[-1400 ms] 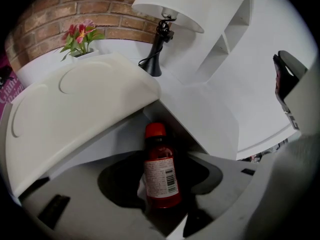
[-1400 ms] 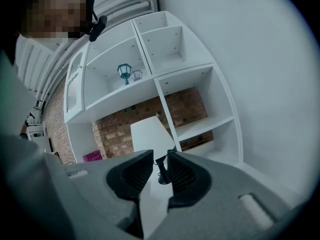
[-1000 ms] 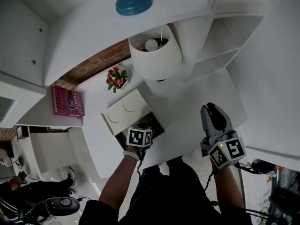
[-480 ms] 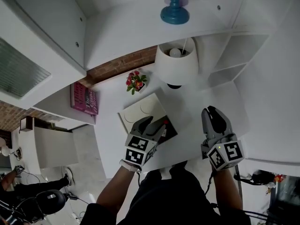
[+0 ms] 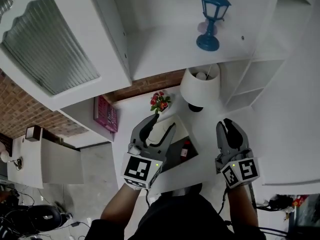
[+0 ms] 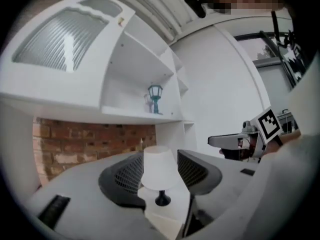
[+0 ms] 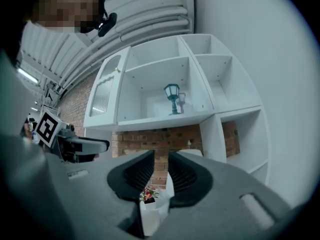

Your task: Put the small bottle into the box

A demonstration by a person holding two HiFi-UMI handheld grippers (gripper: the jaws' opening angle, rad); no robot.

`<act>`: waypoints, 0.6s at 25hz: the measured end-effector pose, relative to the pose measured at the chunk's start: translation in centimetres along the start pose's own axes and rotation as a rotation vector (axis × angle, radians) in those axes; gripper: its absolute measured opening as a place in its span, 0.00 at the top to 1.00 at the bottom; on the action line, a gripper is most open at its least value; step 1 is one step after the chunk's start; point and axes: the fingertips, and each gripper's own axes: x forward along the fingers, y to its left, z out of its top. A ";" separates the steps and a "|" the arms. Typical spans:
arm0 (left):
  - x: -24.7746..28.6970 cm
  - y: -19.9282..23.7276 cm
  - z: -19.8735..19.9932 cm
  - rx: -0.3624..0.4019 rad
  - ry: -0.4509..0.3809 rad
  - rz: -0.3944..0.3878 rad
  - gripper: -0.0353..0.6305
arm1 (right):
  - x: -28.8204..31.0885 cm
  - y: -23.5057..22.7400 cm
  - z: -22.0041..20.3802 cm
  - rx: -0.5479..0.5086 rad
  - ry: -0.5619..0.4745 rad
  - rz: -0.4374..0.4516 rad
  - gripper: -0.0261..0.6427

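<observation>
Left gripper: held level above the near left part of the box. Jaws spread wide, nothing between them. In its own view only the far lamp shows in the gap.

Right gripper: held level to the right of the box, well apart from it, over bare table. Jaws have just been closing. A narrow gap remains, nothing is in it, and the pads press on nothing. The flowers show beyond the gap in its own view.

Box: dark inside, open on top, resting on the white table directly ahead of the person, between the two grippers.

Small bottle: inside the box, by its right edge, red cap visible. Neither gripper touches it. Upright or lying cannot be told.

Flowers: red and pink, in a small pot just beyond the box, toward its far left.

Lamp: white shade on a dark foot, beyond the box, toward its far right.

Pink book: left of the box, well apart, at a lower level off the table's left edge.

Brick wall: behind the flowers, beyond the box.

Blue lantern: on a white shelf high above the lamp, farthest from the box.

Ribbed glass cabinet door: up and far left of the box.
</observation>
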 end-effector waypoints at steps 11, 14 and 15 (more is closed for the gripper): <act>-3.7 3.2 8.4 0.075 -0.208 0.073 0.63 | -0.1 4.8 7.2 -0.185 -0.148 -0.031 0.85; -4.1 3.8 8.9 0.073 -0.224 0.066 0.63 | -0.4 5.3 8.0 -0.210 -0.163 -0.050 0.85; -4.2 4.0 8.9 0.072 -0.226 0.062 0.63 | -0.5 5.4 8.1 -0.215 -0.165 -0.057 0.85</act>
